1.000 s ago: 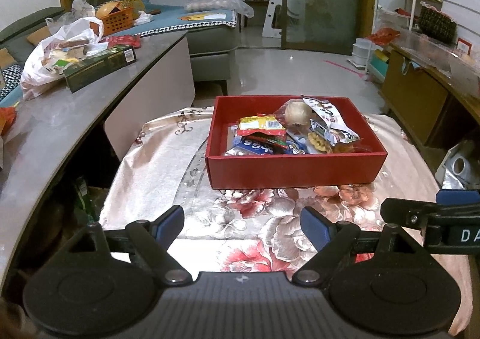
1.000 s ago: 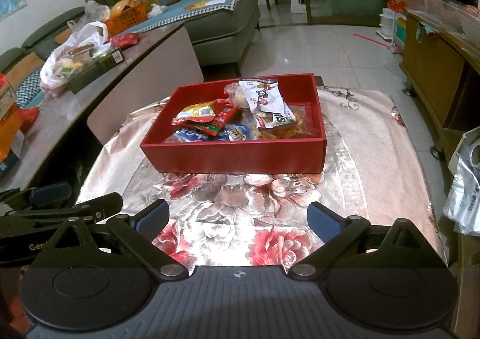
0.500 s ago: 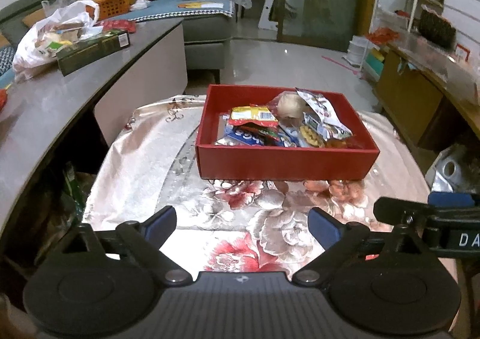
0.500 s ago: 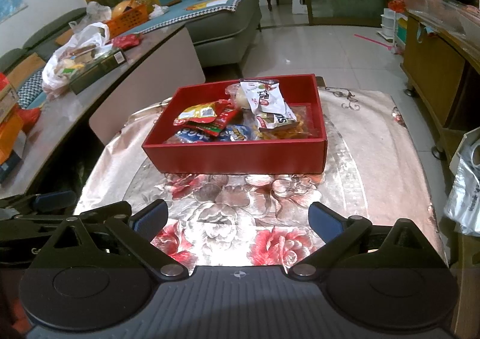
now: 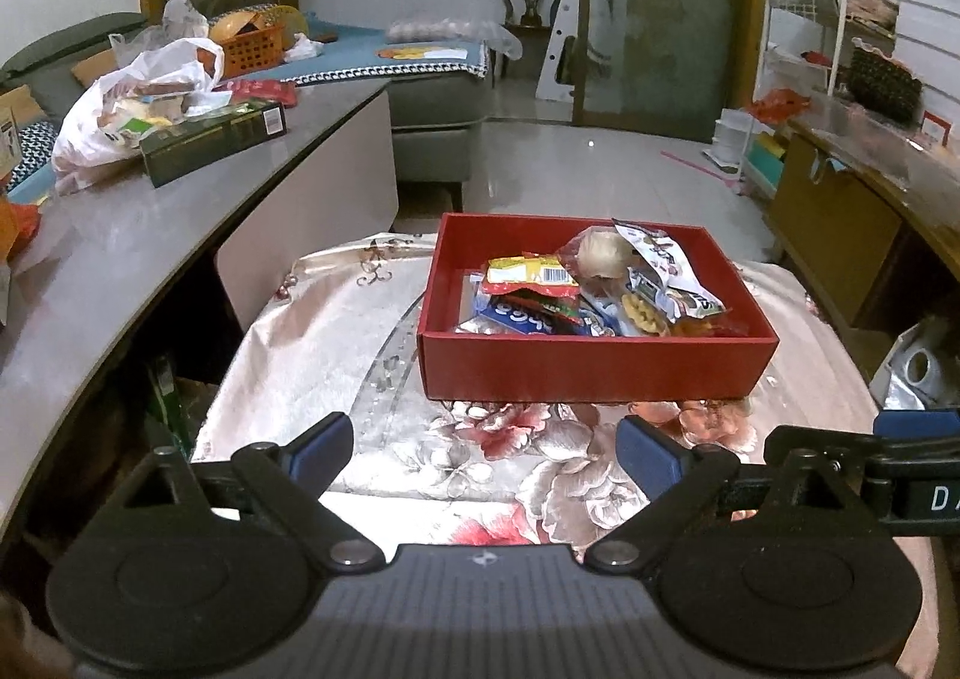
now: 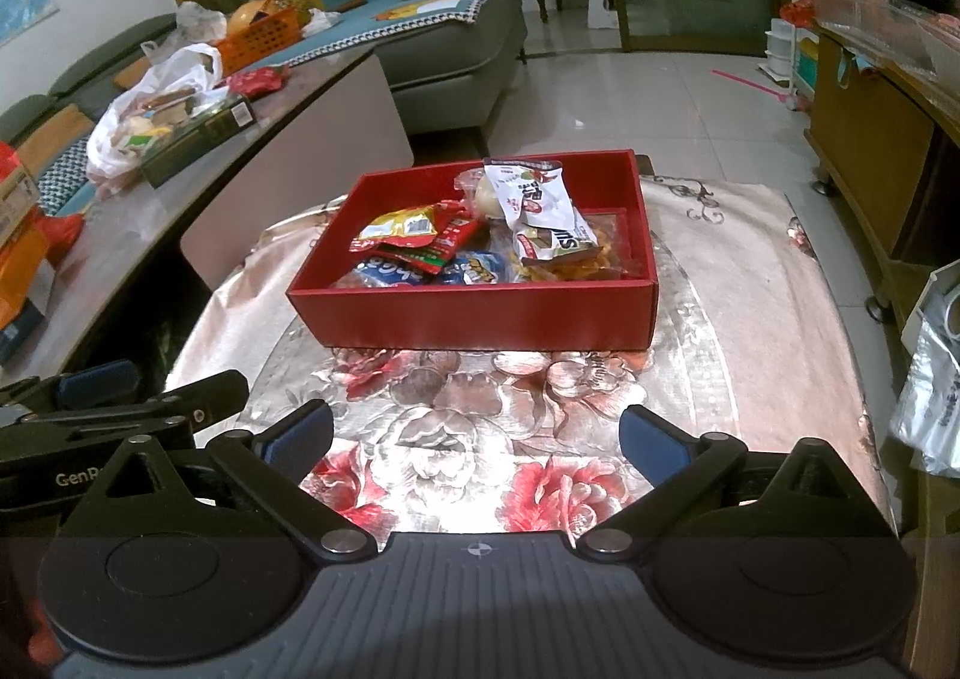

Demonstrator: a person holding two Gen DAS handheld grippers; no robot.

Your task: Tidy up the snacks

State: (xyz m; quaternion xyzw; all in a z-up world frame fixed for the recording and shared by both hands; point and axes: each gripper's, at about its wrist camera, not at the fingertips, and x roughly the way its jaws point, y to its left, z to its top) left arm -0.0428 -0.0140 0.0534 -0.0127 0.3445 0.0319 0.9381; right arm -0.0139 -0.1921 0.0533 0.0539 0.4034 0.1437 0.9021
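Crinkly snack packets (image 5: pixel 591 289) fill the rectangular red box (image 5: pixel 594 364); my left gripper (image 5: pixel 485 448) just spread wider, my right gripper (image 6: pixel 477 436) gapes, both empty.

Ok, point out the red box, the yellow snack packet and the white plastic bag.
red box (image 5: pixel 594 370), left wrist view, its near outer wall.
yellow snack packet (image 6: pixel 403 226), right wrist view, the middle of the wrapper.
white plastic bag (image 5: pixel 99 129), left wrist view, its bulging side.

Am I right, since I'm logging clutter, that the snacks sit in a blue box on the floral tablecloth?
Not quite: the box is red, not blue, as the right wrist view shows. The snacks do sit in it, on the floral tablecloth.
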